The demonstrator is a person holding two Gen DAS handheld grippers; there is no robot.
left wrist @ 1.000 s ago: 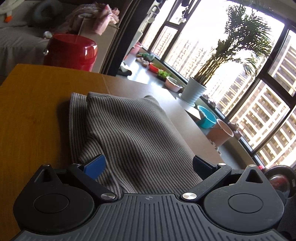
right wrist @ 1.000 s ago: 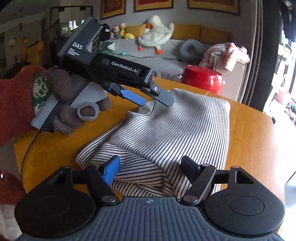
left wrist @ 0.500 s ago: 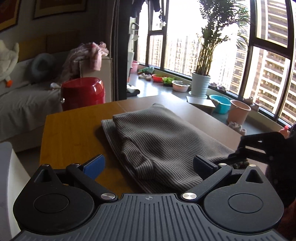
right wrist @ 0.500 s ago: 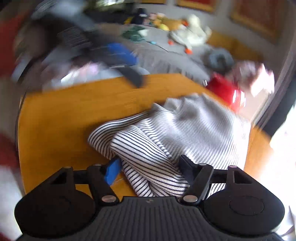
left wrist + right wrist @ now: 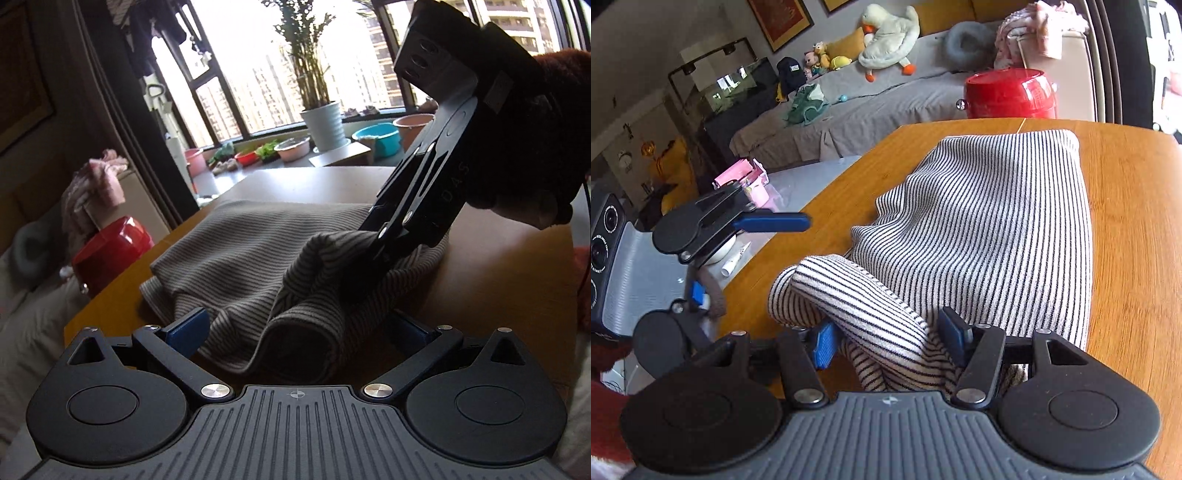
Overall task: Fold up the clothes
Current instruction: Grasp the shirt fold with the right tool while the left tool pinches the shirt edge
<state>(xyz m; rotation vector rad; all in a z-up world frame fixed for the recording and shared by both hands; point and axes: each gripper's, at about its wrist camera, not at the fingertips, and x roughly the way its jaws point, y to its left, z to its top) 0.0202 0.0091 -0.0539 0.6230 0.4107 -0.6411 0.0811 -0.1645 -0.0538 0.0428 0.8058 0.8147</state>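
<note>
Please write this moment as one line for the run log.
task: fold clothes | right gripper: jaws just closing around bunched striped shirt | left gripper: open, at shirt edge | shirt: on wooden table, fold unfinished

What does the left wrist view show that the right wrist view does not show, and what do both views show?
Only the left wrist view shows the window plant, the basins on the sill and the right gripper from outside, its jaws around a raised fold.

Only the right wrist view shows the sofa, the goose toy and the left gripper, open.

Both show the striped garment on the wooden table and the red pot.
</note>
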